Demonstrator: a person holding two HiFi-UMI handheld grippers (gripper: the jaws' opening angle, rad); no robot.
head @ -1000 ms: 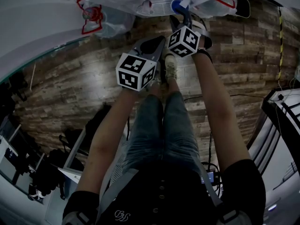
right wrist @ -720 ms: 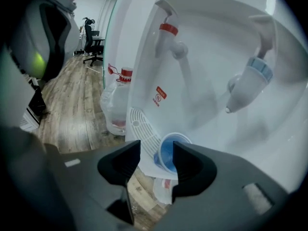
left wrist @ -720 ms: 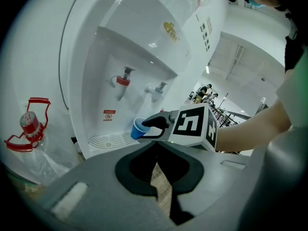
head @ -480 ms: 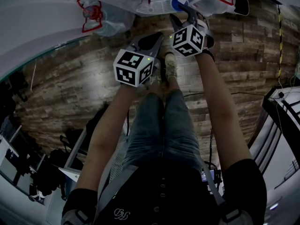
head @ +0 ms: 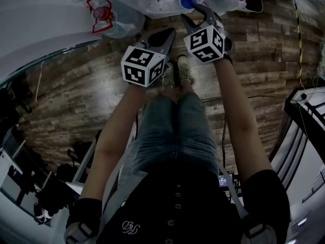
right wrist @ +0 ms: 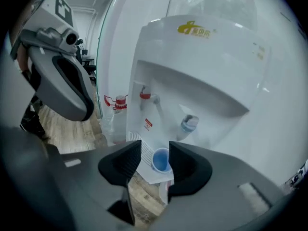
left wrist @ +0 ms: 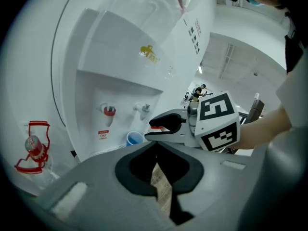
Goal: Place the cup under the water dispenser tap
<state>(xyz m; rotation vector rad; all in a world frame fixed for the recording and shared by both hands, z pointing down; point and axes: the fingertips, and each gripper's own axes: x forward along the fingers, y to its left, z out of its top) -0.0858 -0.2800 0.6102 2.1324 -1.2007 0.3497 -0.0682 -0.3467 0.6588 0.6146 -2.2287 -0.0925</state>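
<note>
Blue cup [right wrist: 160, 160] on drip tray [right wrist: 147, 150] of water dispenser [right wrist: 202, 66], beneath the right-hand blue tap [right wrist: 188, 124] | right tool [right wrist: 155, 150] wide, jaws closing, nothing between | left tool [left wrist: 157, 143] jaws together, empty | cup likely light, thin-walled, crushable: pinch gently across mid-wall

Shows brown wood-plank flooring [head: 76, 95] underfoot. Has a clear plastic bottle in a red wire carrier [head: 101, 10] standing by the curved white wall [head: 40, 34]. Shows a thin yellow cable [head: 299, 39] trailing over the planks at right.
</note>
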